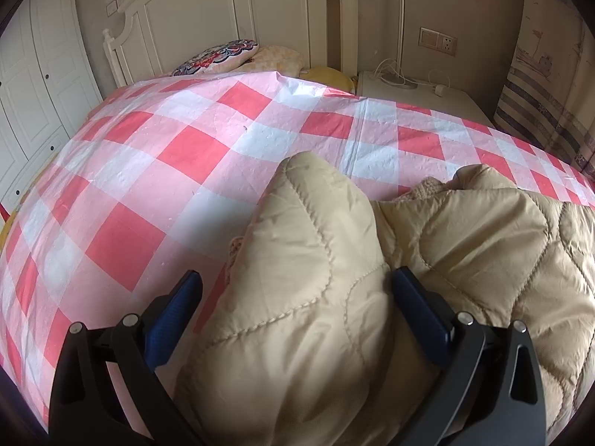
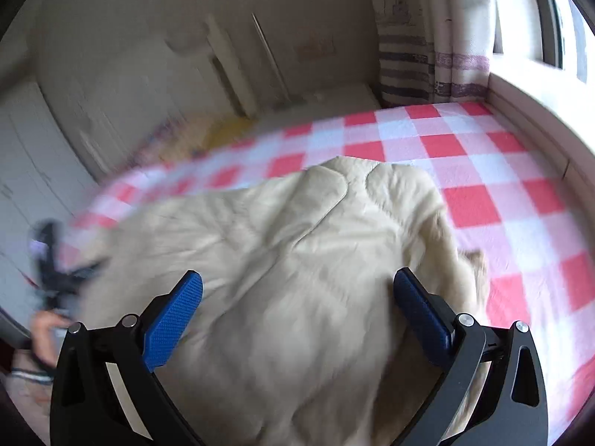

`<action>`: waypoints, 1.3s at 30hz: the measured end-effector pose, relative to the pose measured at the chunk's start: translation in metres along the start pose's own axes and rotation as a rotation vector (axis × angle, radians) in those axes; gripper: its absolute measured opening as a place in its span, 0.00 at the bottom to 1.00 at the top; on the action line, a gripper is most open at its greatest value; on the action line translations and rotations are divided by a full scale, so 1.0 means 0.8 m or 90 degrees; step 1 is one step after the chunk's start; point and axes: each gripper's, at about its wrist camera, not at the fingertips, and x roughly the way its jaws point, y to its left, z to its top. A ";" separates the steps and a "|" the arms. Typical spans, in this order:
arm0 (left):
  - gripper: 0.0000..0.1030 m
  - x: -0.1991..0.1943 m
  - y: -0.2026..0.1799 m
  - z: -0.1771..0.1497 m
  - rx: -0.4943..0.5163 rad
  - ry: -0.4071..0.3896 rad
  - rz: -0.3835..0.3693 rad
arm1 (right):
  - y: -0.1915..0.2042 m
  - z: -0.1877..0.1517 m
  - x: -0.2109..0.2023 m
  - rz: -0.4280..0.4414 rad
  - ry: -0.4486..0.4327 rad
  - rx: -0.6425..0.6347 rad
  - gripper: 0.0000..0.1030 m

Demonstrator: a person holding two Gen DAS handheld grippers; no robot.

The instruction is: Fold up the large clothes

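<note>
Nearest the left wrist lens, one beige quilted jacket (image 1: 305, 297) bulges up between the two blue pads of the left gripper (image 1: 295, 290), whose jaws stand wide apart around the padded fold without pinching it. One bed carries the jacket, covered by a single red, pink and white checked sheet (image 1: 148, 171). Toward twelve o'clock stand one white headboard (image 1: 238, 11), two pillows (image 1: 223, 55) and one white nightstand (image 1: 409, 89); a wardrobe (image 1: 33, 85) fills nine o'clock. In the blurred right wrist view the right gripper (image 2: 297, 290) is likewise spread open above the jacket's flat back, a striped curtain (image 2: 420, 67) at one o'clock and a hand (image 2: 44, 334) at eight o'clock.
</note>
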 end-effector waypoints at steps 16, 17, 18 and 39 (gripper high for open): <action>0.98 0.002 0.003 0.000 -0.003 0.001 -0.006 | -0.020 -0.171 -0.111 0.083 0.045 0.143 0.95; 0.98 0.002 0.003 0.000 -0.002 0.002 -0.006 | -0.023 -0.171 -0.110 0.091 0.041 0.159 0.95; 0.98 0.003 0.003 0.000 -0.003 0.002 -0.008 | -0.026 -0.166 -0.104 0.098 0.042 0.174 0.95; 0.98 0.005 0.006 0.000 -0.018 0.014 -0.028 | -0.023 -0.104 -0.017 0.048 -0.037 0.269 0.95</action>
